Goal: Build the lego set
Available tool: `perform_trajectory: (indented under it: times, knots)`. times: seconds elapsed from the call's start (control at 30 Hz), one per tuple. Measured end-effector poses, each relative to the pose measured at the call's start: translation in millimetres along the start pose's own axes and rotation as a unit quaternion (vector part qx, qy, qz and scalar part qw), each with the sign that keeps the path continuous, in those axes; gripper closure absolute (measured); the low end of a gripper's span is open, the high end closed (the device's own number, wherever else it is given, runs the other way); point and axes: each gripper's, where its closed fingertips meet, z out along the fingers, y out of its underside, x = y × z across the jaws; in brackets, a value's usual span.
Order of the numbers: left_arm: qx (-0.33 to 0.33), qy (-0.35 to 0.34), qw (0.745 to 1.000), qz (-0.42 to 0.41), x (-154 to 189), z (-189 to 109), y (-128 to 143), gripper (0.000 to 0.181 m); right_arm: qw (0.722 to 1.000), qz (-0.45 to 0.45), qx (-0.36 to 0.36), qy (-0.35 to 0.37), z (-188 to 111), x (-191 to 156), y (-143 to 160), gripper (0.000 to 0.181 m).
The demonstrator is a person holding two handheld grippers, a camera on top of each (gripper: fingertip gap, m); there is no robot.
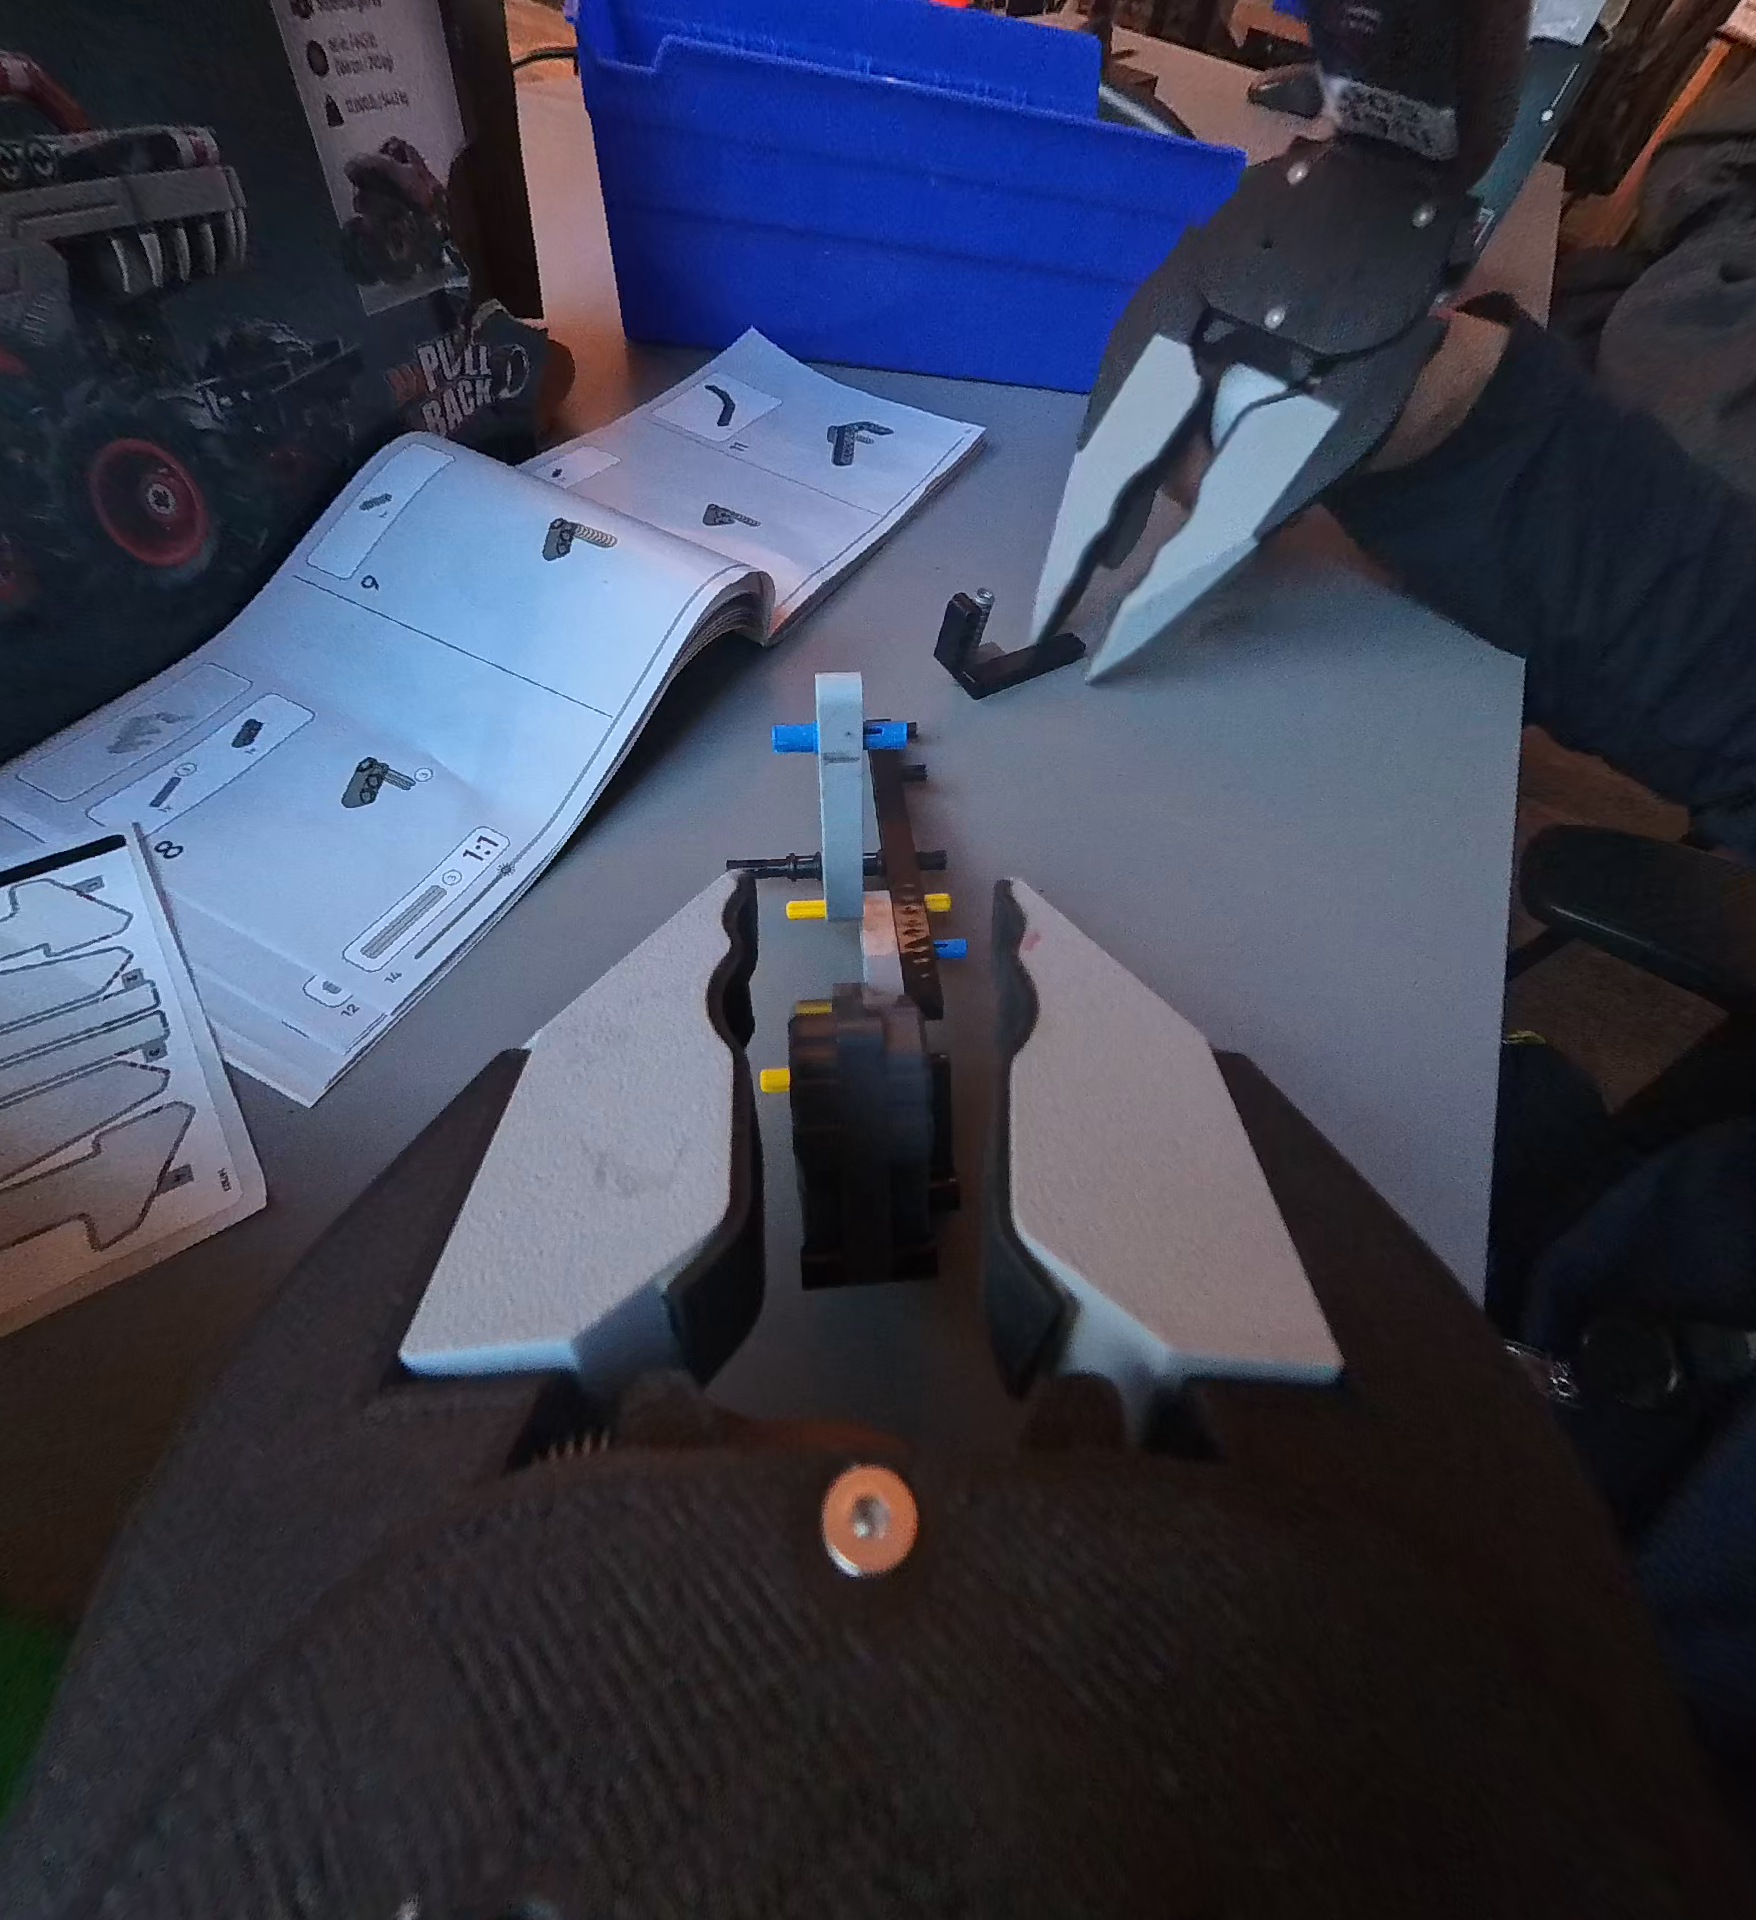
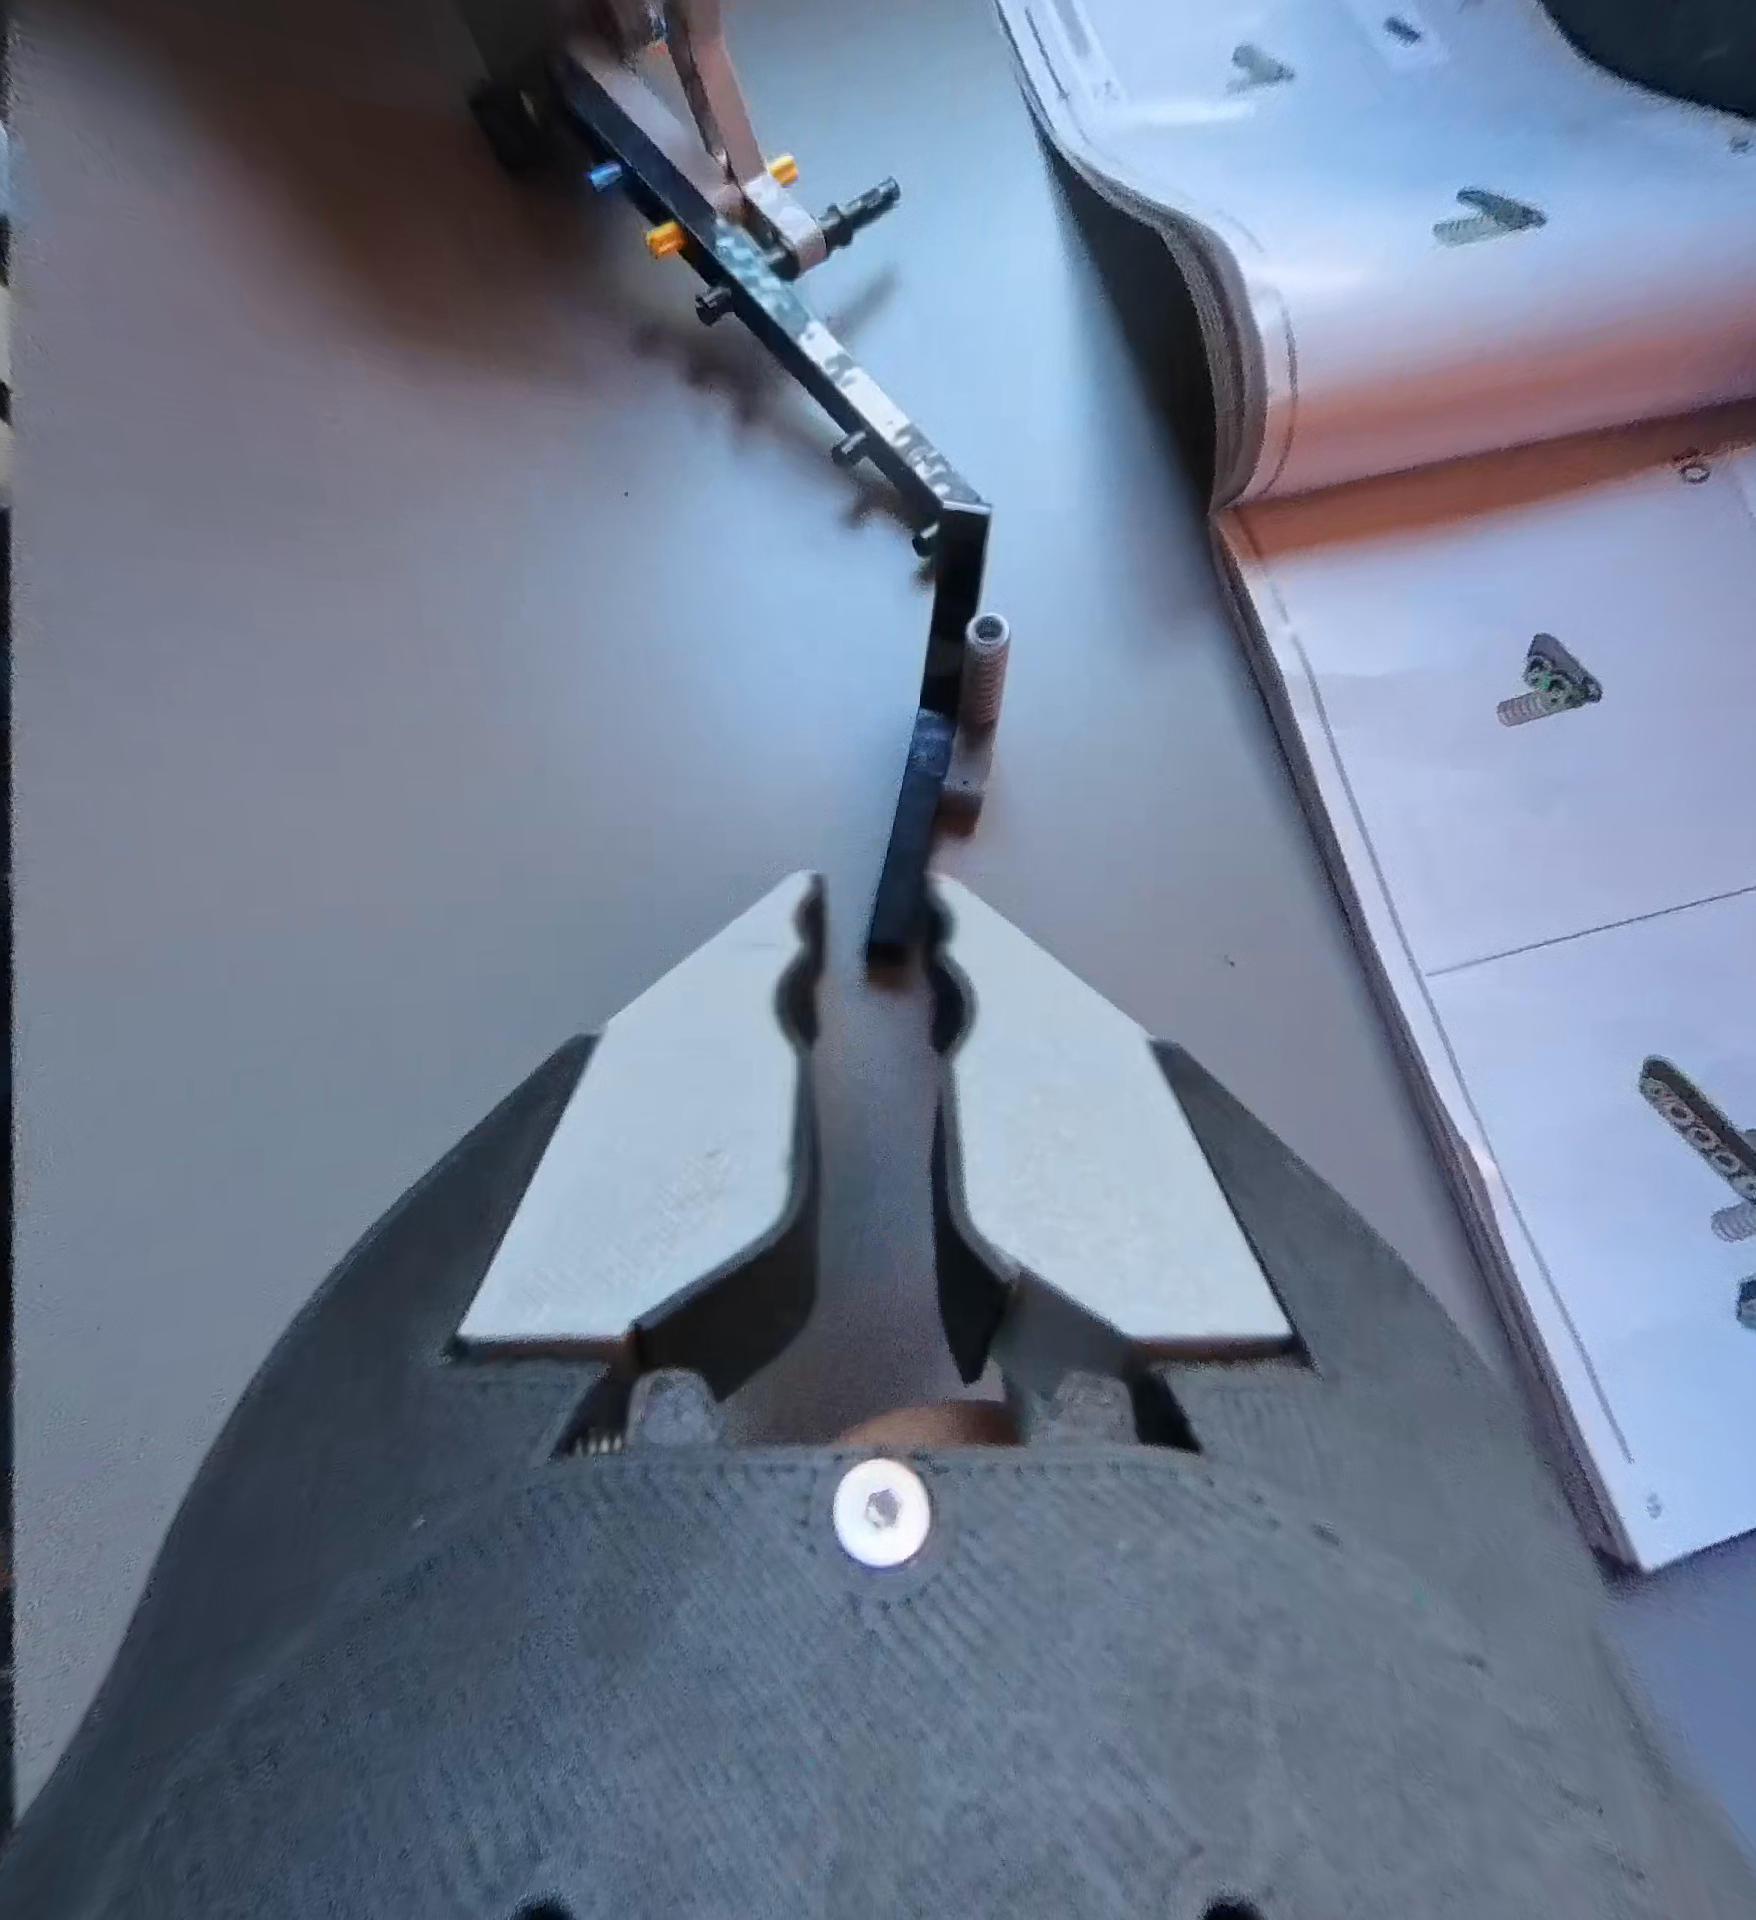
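Left gripper (image 1: 869, 904): jaws wide, straddling black blocky lego motor unit (image 1: 869, 1143), no contact visible. Attached at 12 o'clock: long black lego beam with blue and yellow pins (image 1: 910, 894), upright grey plate (image 1: 841, 790).

Right gripper (image 2: 874, 914): jaws narrowly parted, tips at end of black L-shaped lego piece with grey spring (image 2: 921, 831) lying on grey table (image 2: 334, 727); grip unclear.

Open instruction booklet (image 1: 500, 644) at 10 o'clock, blue plastic bin (image 1: 884, 208) beyond.
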Motion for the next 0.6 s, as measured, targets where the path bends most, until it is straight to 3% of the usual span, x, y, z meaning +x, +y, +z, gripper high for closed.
perform_trajectory:
  times: [0.23,0.33,0.4,0.5,0.6]
  knots:
    - [0.001,0.002,1.000,0.000,0,0,0,0.139,0.984,-0.119,0.036,0.128,-17,22,-18,0.176]
    - [0.006,0.001,1.000,0.000,0,-1,-1,0.139,0.933,-0.226,0.086,0.266,-40,37,-42,0.181]
    - [0.011,-0.001,1.000,0.000,0,-2,-3,0.139,0.908,-0.268,0.088,0.309,-47,37,-41,0.181]
    - [0.016,-0.005,1.000,-0.001,-1,-3,-4,0.139,0.919,-0.258,0.032,0.298,-38,41,-9,0.181]
    - [0.015,-0.004,1.000,-0.002,-1,-3,-3,0.139,0.933,-0.193,0.064,0.296,-53,50,-7,0.177]
